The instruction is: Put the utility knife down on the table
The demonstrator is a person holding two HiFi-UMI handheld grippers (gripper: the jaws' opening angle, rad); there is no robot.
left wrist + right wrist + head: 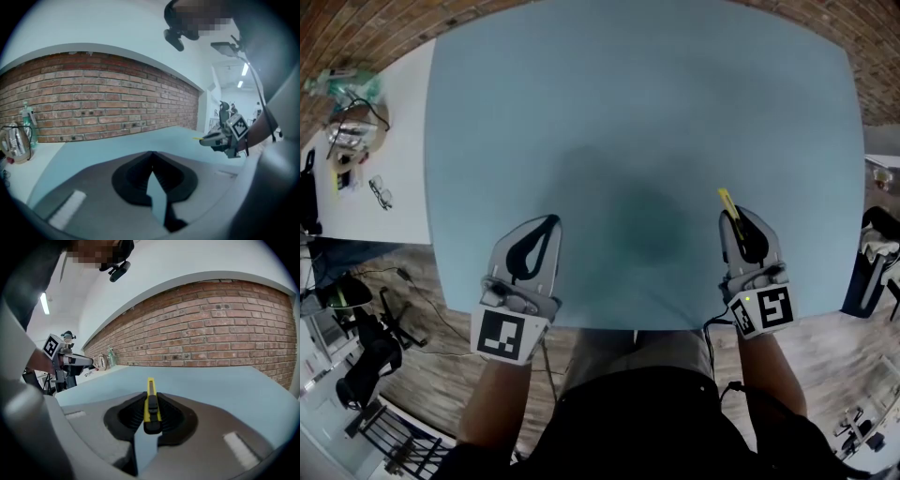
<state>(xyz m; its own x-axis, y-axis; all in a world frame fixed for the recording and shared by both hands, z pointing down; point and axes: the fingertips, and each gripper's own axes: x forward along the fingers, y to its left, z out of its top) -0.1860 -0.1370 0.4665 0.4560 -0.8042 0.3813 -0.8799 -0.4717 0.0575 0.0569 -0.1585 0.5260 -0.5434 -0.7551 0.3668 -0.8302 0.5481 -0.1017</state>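
Note:
A yellow and black utility knife (150,401) is clamped between the jaws of my right gripper (151,394), its yellow tip sticking out past them. In the head view the utility knife (728,205) pokes forward from the right gripper (742,223), which hovers over the near right part of the light blue table (647,122). My left gripper (540,232) sits over the near left part of the table. The left gripper (151,161) has its jaws together with nothing between them. From the left gripper view I also see the right gripper (216,138) with the yellow tip.
A red brick wall (220,329) runs behind the table. A white side table (366,141) at the left holds a green bottle (337,82), a wire basket and glasses. Chairs and cables stand on the wooden floor (422,361) at the left and right.

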